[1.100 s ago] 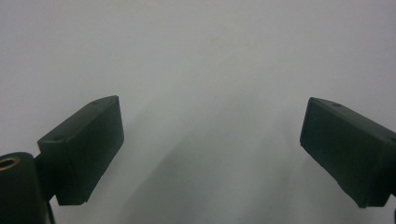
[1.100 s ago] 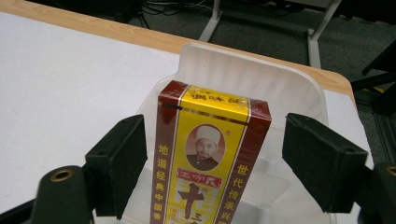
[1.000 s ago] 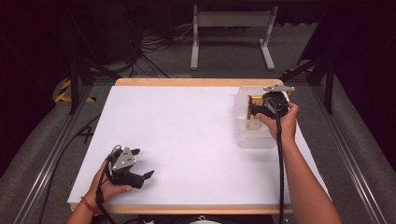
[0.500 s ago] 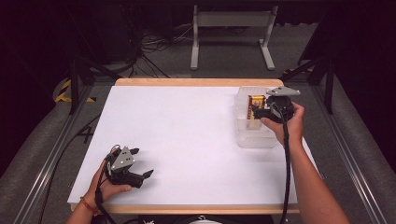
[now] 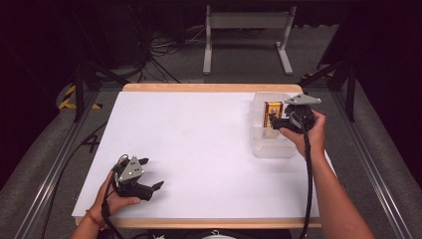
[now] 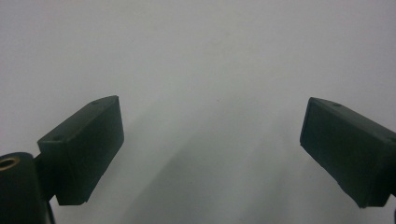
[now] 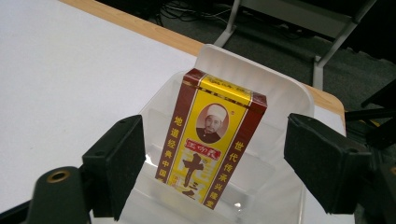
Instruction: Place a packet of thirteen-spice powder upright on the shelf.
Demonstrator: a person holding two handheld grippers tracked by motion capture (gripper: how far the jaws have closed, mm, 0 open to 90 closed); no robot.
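A white table (image 5: 199, 149) with a wooden edge stood before the person, and on its far right part sat a clear plastic tub (image 5: 259, 144). Inside the tub a yellow and dark red box (image 5: 272, 112) stood on end, leaning back a little against the far wall; in the right gripper view the box (image 7: 212, 140) showed a small portrait and printed characters on its front, and the tub's rim (image 7: 280, 86) curved around behind it. The right gripper (image 5: 275, 123) was held by the right hand (image 5: 308, 132) at the tub's right side, pointing toward the box. In its own view the right gripper (image 7: 219, 163) had its jaws spread wide, one on each side of the box and both clear of it, so the claw was released and grasped nothing. The left gripper (image 5: 149, 174) lay low over the near left part of the table, held by the left hand (image 5: 117, 196), well apart from the tub. In its own view the left gripper (image 6: 210, 144) also had its jaws spread far apart, with bare white table between them, so that claw was released too. A black cable (image 5: 308, 184) ran from the right gripper back along the person's forearm. Beyond the table a grey floor (image 5: 239, 64) carried a pale metal stand (image 5: 246, 25) and loose cords.
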